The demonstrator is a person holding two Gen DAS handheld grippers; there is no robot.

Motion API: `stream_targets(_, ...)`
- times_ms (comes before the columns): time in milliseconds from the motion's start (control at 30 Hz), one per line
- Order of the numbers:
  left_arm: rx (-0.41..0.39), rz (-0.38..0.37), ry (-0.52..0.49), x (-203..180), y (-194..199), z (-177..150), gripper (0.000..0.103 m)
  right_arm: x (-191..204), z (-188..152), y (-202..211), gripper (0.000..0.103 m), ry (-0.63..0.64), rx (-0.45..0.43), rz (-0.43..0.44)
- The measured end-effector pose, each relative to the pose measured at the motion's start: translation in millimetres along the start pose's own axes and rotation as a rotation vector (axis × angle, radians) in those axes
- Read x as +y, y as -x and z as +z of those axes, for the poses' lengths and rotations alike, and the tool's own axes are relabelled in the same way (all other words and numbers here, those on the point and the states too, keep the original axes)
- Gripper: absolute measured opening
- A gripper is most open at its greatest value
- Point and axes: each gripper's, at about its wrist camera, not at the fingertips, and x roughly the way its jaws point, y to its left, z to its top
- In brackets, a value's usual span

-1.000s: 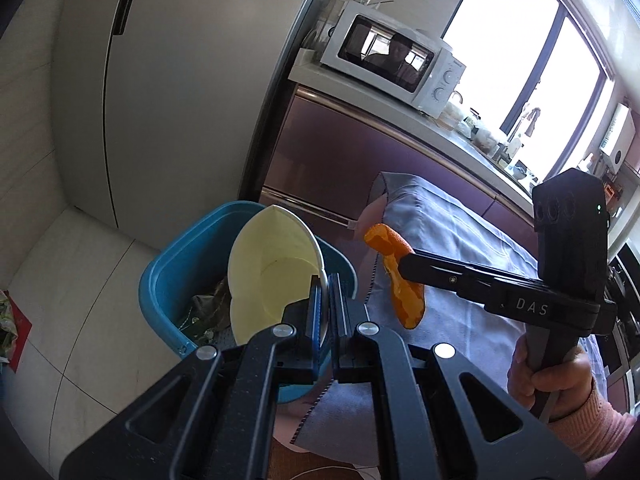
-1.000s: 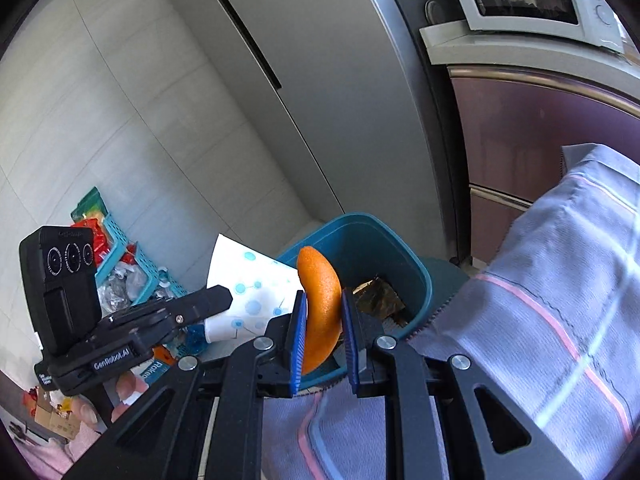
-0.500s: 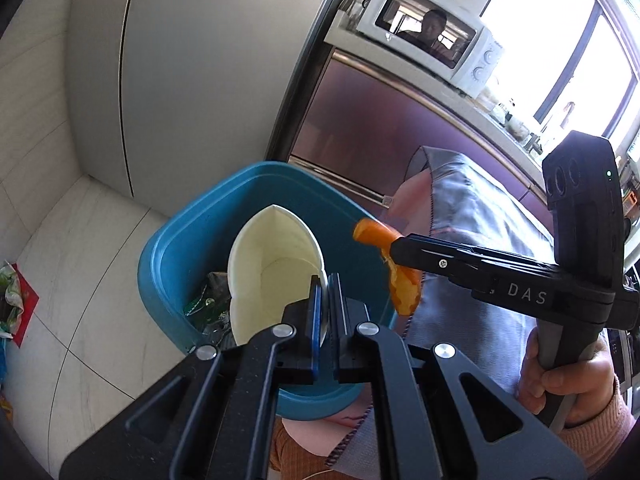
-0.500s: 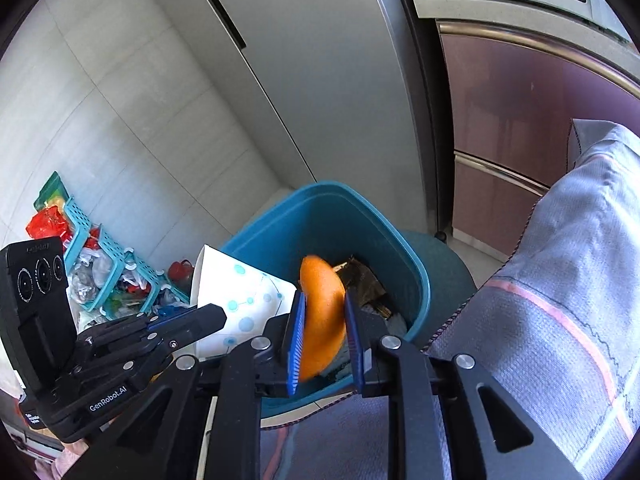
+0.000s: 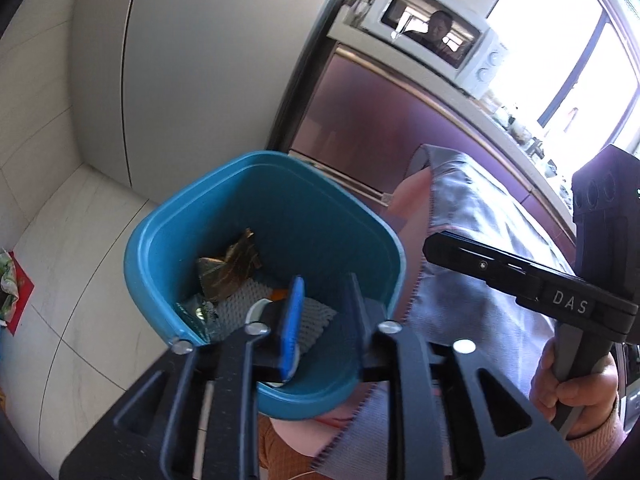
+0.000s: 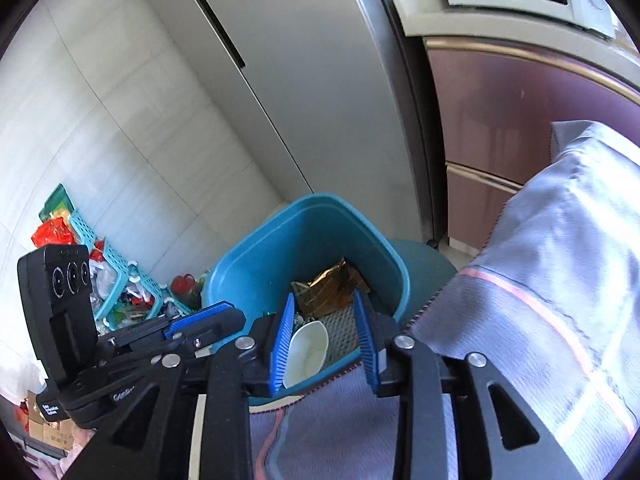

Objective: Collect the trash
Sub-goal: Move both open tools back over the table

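While a second ago each gripper was clamped on a piece of trash, the left on a pale paper bowl and the right on an orange peel, both now stand with nothing between their pads, and their jaws are opening. Largest in the scene, the grey refrigerator (image 5: 192,80) fills the far left, with the purple cabinet (image 5: 360,120) to its right and a white microwave (image 5: 436,36) on top of that cabinet. On the right, a grey striped cloth (image 6: 560,280) covers the desk, its edge hanging just beside the blue trash bin (image 5: 256,208), which stands on the tiled floor (image 5: 80,280) near the refrigerator.

Both grippers have come lower over the bin than before, so its mouth now fills the middle of each view. The left gripper (image 5: 324,316) hangs over the bin's near rim; the right gripper (image 6: 324,340) hangs over the near rim from the cloth side, held by a hand (image 5: 576,396) in a pink sleeve.

Inside the bin, the paper bowl (image 6: 308,344) now lies on its side on white foam netting (image 6: 340,328), beside a crumpled gold wrapper (image 6: 328,288). A sliver of the orange peel (image 5: 280,292) shows behind the left gripper's finger. Far left on the floor, teal baskets (image 6: 108,276) hold mixed packets.
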Motion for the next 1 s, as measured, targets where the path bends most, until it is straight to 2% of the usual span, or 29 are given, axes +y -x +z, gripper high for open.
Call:
stream_targets(167, -0.049, -0.052, -0.088, -38, 21, -8, 0.035, -3, -12, 36, 0.036, 0.024, -0.07, 0.017)
stream_targets(367, -0.084, -0.156, -0.208, -95, 39, -21, 0.047, -20, -36, 102, 0.043, 0.016, -0.193, -0.018)
stream_targets(533, -0.048, -0.238, -0.278, -139, 36, -35, 0.05, -52, -65, 160, 0.044, -0.048, -0.292, -0.093)
stream_targets(667, 0.0, -0.282, -0.329, -172, 26, -50, 0.05, -81, -94, 200, 0.045, -0.116, -0.347, -0.185)
stream_targets(1000, 0.074, -0.347, -0.43, -239, 0, -73, 0.05, -163, -162, 290, 0.046, -0.336, -0.46, -0.39)
